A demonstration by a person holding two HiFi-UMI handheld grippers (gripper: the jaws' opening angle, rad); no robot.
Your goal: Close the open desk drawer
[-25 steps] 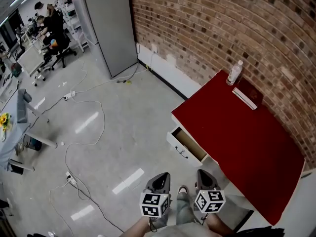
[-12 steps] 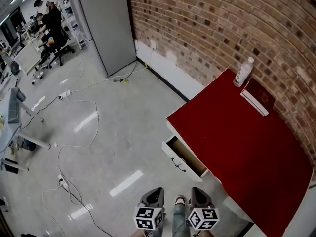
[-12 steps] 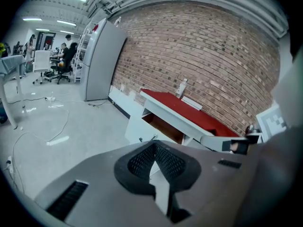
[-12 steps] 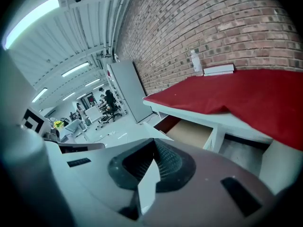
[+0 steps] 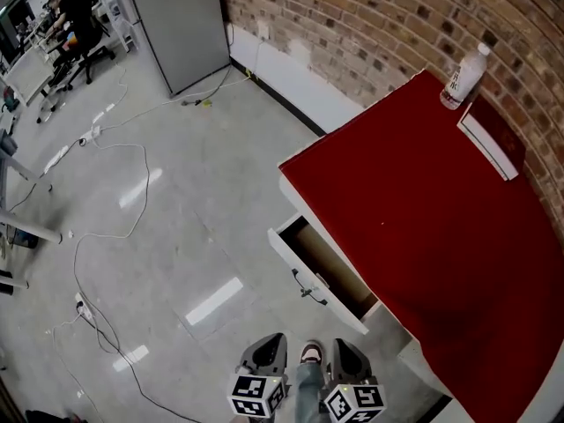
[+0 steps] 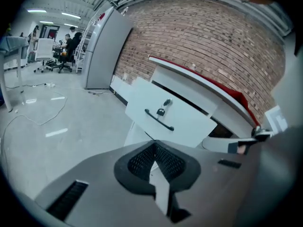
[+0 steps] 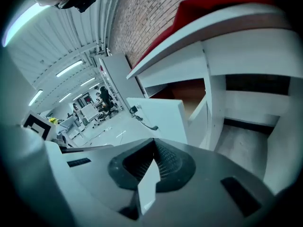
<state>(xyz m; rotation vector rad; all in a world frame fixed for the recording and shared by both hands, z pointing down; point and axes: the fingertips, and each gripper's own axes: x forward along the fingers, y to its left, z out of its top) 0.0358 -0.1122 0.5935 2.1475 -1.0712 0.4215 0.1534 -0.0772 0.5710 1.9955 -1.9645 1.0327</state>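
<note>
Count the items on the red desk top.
2: a plastic bottle stands at the far corner by the brick wall; a flat book-like item lies beside it. The desk runs out of frame, so more may be hidden.

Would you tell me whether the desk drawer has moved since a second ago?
No: the drawer still sticks out about as far from the front edge of the red desk.
</note>
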